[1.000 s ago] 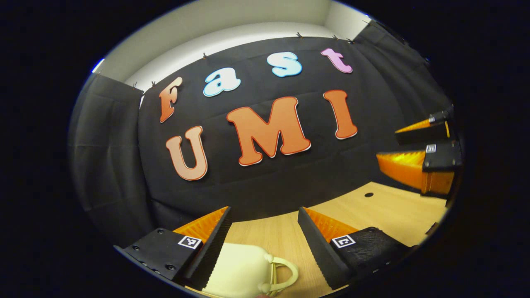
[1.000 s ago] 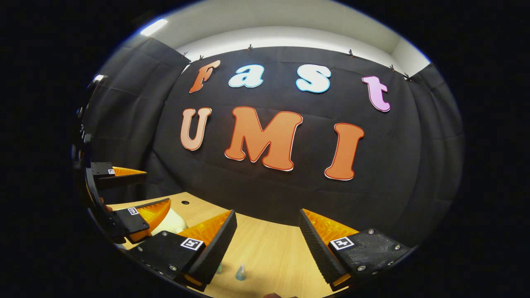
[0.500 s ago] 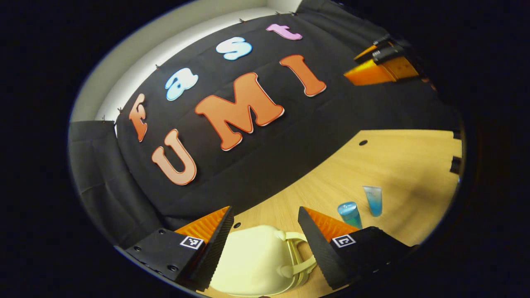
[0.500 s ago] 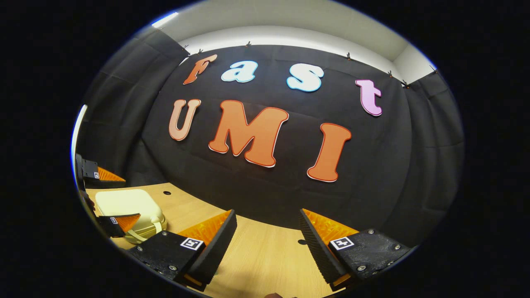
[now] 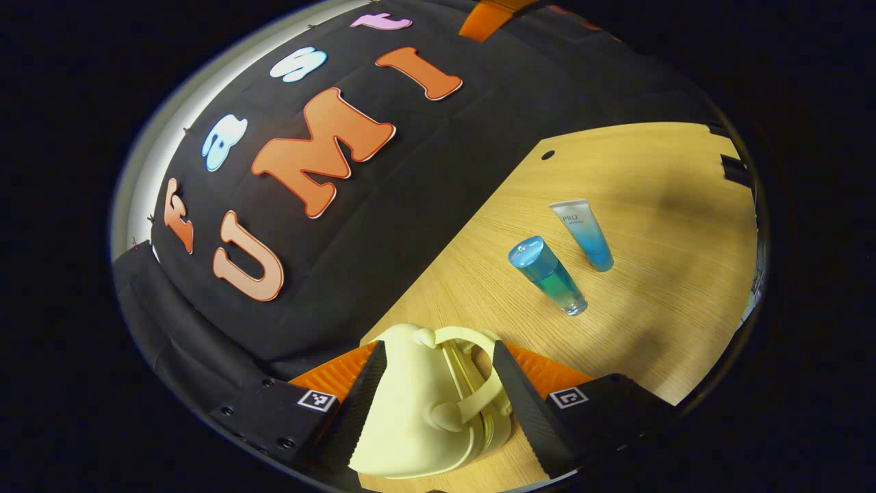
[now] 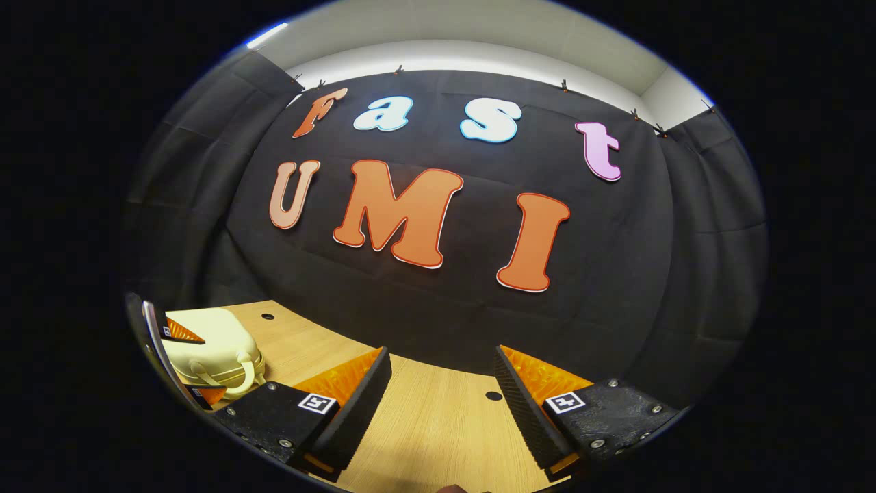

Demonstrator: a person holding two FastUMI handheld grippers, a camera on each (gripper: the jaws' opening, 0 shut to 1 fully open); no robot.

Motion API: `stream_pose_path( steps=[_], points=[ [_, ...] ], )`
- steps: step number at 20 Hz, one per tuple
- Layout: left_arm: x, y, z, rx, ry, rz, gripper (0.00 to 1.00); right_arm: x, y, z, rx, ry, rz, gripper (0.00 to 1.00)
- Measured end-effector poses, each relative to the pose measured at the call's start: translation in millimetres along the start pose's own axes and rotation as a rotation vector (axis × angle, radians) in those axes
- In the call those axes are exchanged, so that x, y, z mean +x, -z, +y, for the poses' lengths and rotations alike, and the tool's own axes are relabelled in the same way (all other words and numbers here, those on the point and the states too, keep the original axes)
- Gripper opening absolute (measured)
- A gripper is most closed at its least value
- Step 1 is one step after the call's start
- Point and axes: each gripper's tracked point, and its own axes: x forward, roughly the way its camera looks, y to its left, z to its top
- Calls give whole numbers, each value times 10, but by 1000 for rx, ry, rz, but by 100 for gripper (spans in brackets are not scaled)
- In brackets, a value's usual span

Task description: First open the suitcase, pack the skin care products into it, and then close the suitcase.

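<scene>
The left gripper (image 5: 438, 390) straddles the pale yellow suitcase (image 5: 424, 418) at six o'clock in the left gripper view, fingers apart on either flank near the handle (image 5: 472, 390); whether they touch the shell I cannot tell; the case is shut. The right gripper (image 6: 441, 397) hangs open over the bare wooden table (image 6: 424, 438). A bottle (image 5: 547, 275) and a tube (image 5: 583, 233) lie at two o'clock of the case; a careless lift of the lid could probably skid the light case into them.
</scene>
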Motion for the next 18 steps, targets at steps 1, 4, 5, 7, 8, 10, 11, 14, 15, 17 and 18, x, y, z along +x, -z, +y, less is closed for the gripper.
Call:
stream_pose_path(
  steps=[1, 4, 5, 7, 8, 10, 11, 14, 15, 17, 18],
  points=[
    [37, 55, -37, 16, 3, 21, 97, 8, 26, -21, 3, 0, 4, 95],
    [140, 216, -124, 74, 8, 73, 97, 38, 45, -59, 11, 5, 3, 95],
    [182, 262, -145, 92, 14, 85, 96, 49, 59, -75, 12, 7, 4, 95],
    [246, 317, -169, 131, 21, 100, 92, 58, 80, -99, 13, 8, 5, 95],
    [273, 354, -186, 158, 20, 111, 92, 59, 97, -109, 14, 7, 7, 95],
    [320, 393, -228, 212, 14, 133, 84, 62, 129, -125, 15, 7, 10, 95],
    [345, 416, -268, 234, 13, 144, 83, 58, 143, -134, 15, 7, 12, 95],
    [444, 481, -321, 285, 14, 181, 67, 64, 170, -173, 19, 8, 13, 96],
    [478, 492, -375, 300, 25, 190, 58, 62, 173, -183, 19, 6, 13, 96],
    [479, 511, -428, 310, 28, 199, 23, 71, 184, -212, 18, 5, 9, 96],
    [497, 521, -424, 297, 31, 206, 21, 71, 194, -227, 17, 4, 7, 95]
  ],
)
